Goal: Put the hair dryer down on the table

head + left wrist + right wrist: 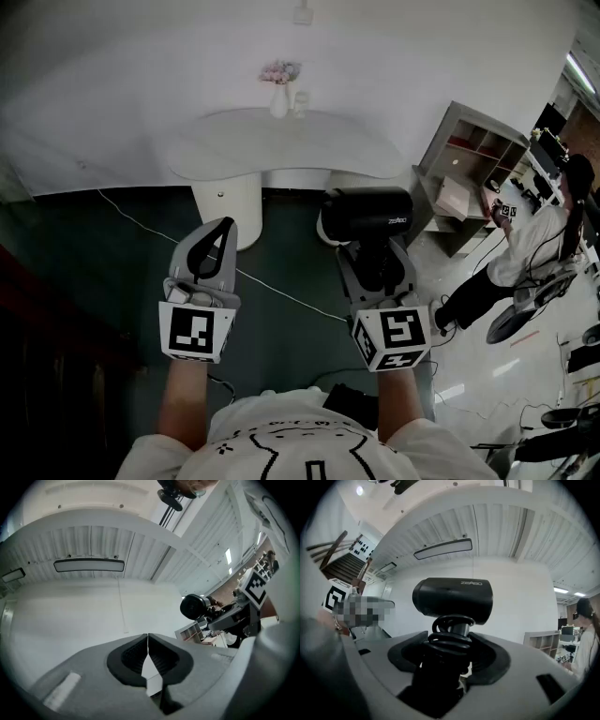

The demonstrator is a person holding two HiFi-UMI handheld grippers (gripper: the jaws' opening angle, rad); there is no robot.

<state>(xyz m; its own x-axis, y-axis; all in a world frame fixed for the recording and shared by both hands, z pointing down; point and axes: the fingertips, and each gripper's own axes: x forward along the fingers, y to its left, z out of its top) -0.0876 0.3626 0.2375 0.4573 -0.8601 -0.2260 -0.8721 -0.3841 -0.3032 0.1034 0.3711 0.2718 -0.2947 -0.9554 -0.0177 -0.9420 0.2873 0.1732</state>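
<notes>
Black plastic hair dryer (367,214), cord coiled round its handle, clamped upright in right gripper (375,267), held in air short of white curved table (309,150). Likely top-heavy, rigid, smooth; handle is the best hold. Left gripper (217,246) closed, empty.

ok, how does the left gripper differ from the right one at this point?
Grey two-jaw left gripper: jaws shut tip to tip, nothing between them. Grey two-jaw right gripper: jaws set wide, clamped on the cord-wrapped handle of the black hair dryer, whose barrel sits crosswise above them. Shared: both are held in the air, short of the white rounded table.
</notes>
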